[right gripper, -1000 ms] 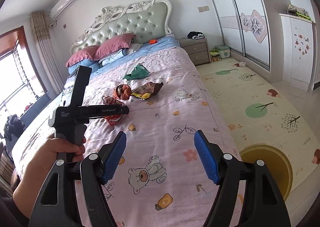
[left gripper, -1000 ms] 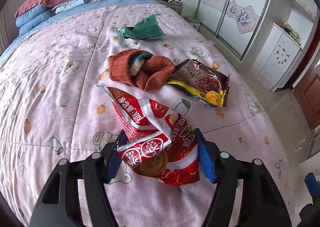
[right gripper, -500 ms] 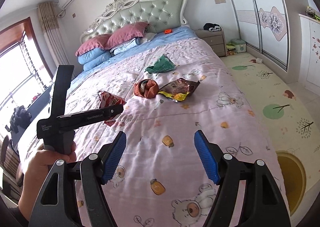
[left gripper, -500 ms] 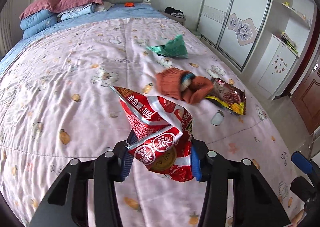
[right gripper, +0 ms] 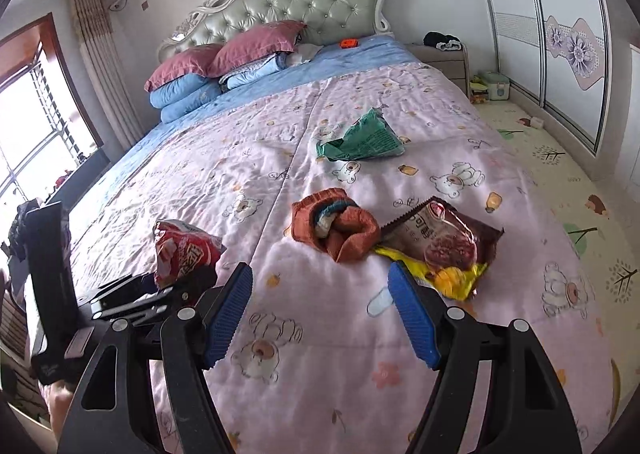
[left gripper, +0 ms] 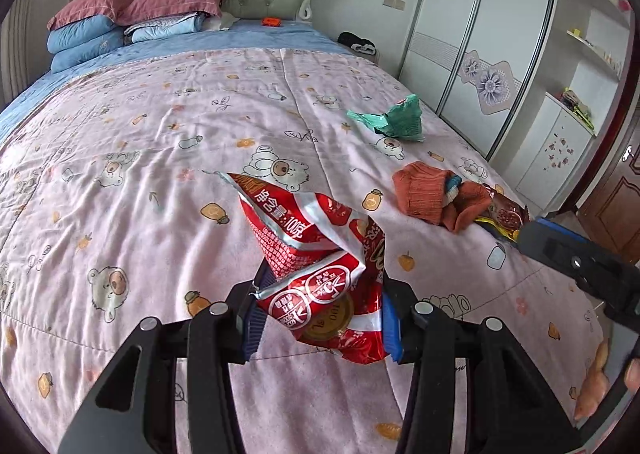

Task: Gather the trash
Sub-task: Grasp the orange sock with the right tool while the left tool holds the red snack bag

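Clamping a crumpled red snack bag [left gripper: 320,266] between its blue pads, the left gripper [left gripper: 320,318] holds the bag lifted off the pink bear-print quilt [left gripper: 140,213]; bag sticks up and forward out of the jaws. Right gripper [right gripper: 320,310] hangs over the quilt with jaws wide apart, nothing between the pads. Just past its right pad lies a brown-and-yellow snack wrapper [right gripper: 444,242], flat on the quilt, near the bed's right edge. Touching that wrapper on its left: a bunched orange knit sock [right gripper: 336,230] with a blue-white bit tucked inside. In the right wrist view the red bag shows at left, gripped by the left tool. Farther up the quilt, apart from the sock, a green crumpled wrapper [right gripper: 364,141]. Beyond that, blue bedsheet [right gripper: 320,65], stacked blue and maroon pillows [right gripper: 224,61], small orange object [right gripper: 349,42] near the tufted headboard [right gripper: 312,1]. Nightstand [right gripper: 444,61] and sliding wardrobe [right gripper: 560,33] at far right.
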A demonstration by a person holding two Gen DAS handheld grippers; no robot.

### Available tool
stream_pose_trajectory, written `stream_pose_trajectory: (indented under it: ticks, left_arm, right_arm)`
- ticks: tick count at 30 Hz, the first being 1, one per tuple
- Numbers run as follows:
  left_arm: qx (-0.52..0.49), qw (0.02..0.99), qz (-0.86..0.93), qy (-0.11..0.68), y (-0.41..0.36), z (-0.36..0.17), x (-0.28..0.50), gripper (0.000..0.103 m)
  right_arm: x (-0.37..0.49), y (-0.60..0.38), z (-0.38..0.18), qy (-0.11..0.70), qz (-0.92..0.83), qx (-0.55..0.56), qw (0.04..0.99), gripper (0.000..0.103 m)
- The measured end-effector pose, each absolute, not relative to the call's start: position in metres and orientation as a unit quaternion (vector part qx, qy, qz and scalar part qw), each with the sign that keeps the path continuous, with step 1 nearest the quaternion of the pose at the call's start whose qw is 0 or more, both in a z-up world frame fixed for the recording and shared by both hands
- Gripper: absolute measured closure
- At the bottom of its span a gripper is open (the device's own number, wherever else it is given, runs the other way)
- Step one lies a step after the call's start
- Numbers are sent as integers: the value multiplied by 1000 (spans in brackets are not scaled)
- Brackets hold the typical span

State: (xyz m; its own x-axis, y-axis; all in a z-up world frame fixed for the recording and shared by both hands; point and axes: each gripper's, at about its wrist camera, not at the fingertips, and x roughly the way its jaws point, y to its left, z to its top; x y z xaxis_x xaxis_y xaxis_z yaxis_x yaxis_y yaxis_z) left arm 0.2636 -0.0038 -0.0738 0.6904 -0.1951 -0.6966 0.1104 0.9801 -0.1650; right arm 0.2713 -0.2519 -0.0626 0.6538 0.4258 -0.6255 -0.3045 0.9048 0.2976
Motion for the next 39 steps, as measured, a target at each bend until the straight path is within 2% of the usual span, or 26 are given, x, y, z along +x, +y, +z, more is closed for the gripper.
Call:
stream_pose_trajectory:
  ticks: [2,4,8,10,11,12,13,15,24,26,27,28,32,36,38,39]
  left_arm:
    - [-53,919,-94,379,-4,-76,267,56]
    - [-54,920,-97,377,-3,-78,268,56]
    - [-65,921,-113,367,0,-78,265,56]
    - [-65,919,-114,372,-1,-80,267,56]
    - [-63,918,-114,373,-2,-81,267,56]
    - [-62,918,-114,374,-2,-81,268,56]
    - [-61,919,-114,374,-2,-81,267,56]
    - [-61,920,-113,371,-2,-81,267,56]
    - [-49,925,-106,362,-5,-79,260,56]
    - [-50,924,-103,366,-5,-80,259,56]
    - [-54,922,-103,369,-3,-81,260,56]
    - [-59,921,-103,370,-2,-82,261,56]
    - [-76,916,-108,379,4,-86,265,56]
    - [-62,916,-110,380,-1,-86,265,56]
    - [-57,917,-113,379,-3,-86,265,56]
    - [-57,916,-115,380,-4,-86,265,56]
  right_arm:
    - [287,-245,-64,368,201,75,905,35]
    - [301,-239,-68,372,195,59,906,43]
    - [322,-234,-77,379,187,35,906,49]
    - [330,-234,-85,394,193,45,897,66]
    - [331,-233,-89,401,199,48,893,70]
    - [330,-231,-90,401,203,45,892,80]
    - [328,-229,-90,398,205,38,893,93]
    - [319,-226,-87,392,212,31,895,101]
    - [278,-236,-67,331,242,64,910,101]
    - [281,-239,-64,330,239,63,911,85]
    - [288,-240,-65,337,234,61,910,58]
    - [293,-241,-66,340,222,58,912,45]
    - [311,-242,-71,343,190,40,919,45]
    - [330,-228,-89,383,206,36,900,46]
    - [336,-218,-99,399,206,27,893,60]
    - [337,-215,-102,402,200,22,893,70]
